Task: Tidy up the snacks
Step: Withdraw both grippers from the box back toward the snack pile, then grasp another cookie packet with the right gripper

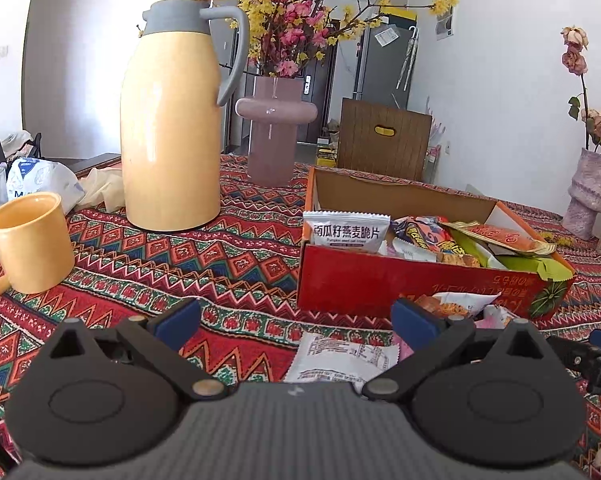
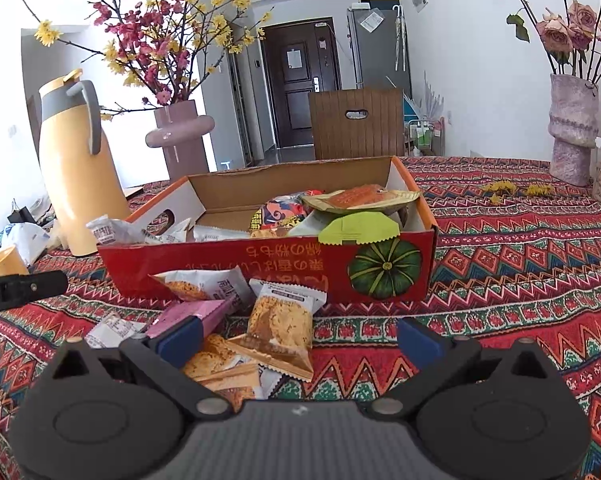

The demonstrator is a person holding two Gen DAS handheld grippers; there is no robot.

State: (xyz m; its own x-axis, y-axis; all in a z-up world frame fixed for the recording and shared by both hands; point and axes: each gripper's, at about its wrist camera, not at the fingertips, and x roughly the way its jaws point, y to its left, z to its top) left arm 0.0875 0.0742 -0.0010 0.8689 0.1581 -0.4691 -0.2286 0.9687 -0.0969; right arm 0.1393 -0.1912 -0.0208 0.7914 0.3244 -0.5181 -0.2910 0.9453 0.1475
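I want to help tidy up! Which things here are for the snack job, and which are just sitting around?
For the job:
- red cardboard box holding snacks
- loose snack packets on the tablecloth before it
- white packet
- left gripper and right gripper, both open

Just sitting around:
- yellow thermos jug
- yellow mug
- pink vase of flowers
- rose vase

A tall yellow thermos jug (image 1: 171,120) with a grey handle stands on the patterned tablecloth (image 1: 220,264), with a yellow mug (image 1: 30,242) near it. Behind the jug sits a mauve vase (image 1: 274,128) of pink and yellow blossoms. A wooden chair back (image 2: 356,122) rises beyond the table. Another textured vase (image 2: 572,128) holds dried roses.
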